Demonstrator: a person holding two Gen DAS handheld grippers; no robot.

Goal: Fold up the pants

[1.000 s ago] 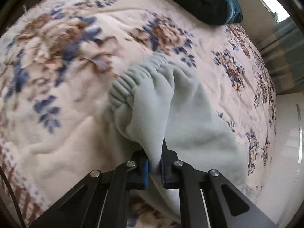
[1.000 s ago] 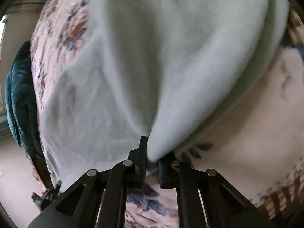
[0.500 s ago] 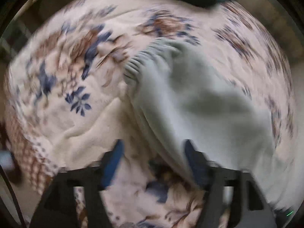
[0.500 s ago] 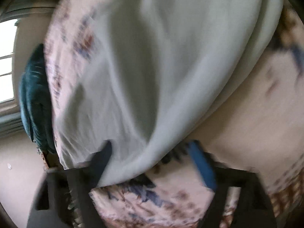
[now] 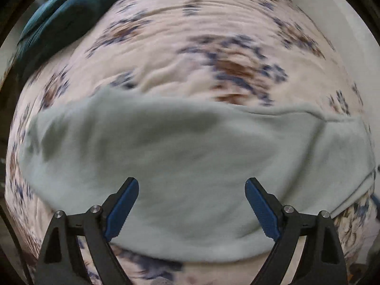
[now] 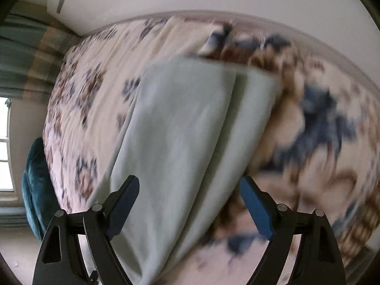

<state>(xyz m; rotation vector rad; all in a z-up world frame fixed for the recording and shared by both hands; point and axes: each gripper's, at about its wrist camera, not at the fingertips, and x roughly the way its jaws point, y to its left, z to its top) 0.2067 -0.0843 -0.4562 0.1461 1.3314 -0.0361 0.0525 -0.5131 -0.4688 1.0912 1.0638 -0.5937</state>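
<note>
A floral blanket (image 5: 213, 47) in cream with blue and brown flowers fills most of both views. In the left wrist view it spreads from the top of the frame down behind the fingers; in the right wrist view (image 6: 90, 90) it runs from the upper middle down to the lower right, blurred there.

The pants (image 5: 190, 154), pale grey-green and soft, lie flat on the blanket. In the left wrist view they cross the middle of the frame as a wide band from the left edge to the right edge, with a seam line near the upper right. In the right wrist view the pants (image 6: 180, 130) run as a folded strip from the upper centre down to the bottom centre, one layer lying over another along a long crease.

A dark teal cushion (image 5: 59, 19) sits in the upper left of the left wrist view, touching the blanket's edge; in the right wrist view it (image 6: 35, 185) shows at the lower left, below a bright window (image 6: 4, 142).

The left gripper (image 5: 192, 190), at bottom centre, has its blue-padded fingers spread wide and opening further, pressing on nothing. The right gripper (image 6: 189, 188) has fingers spread wide too, closing slightly, with nothing pinched; the cloth lies beyond them.
</note>
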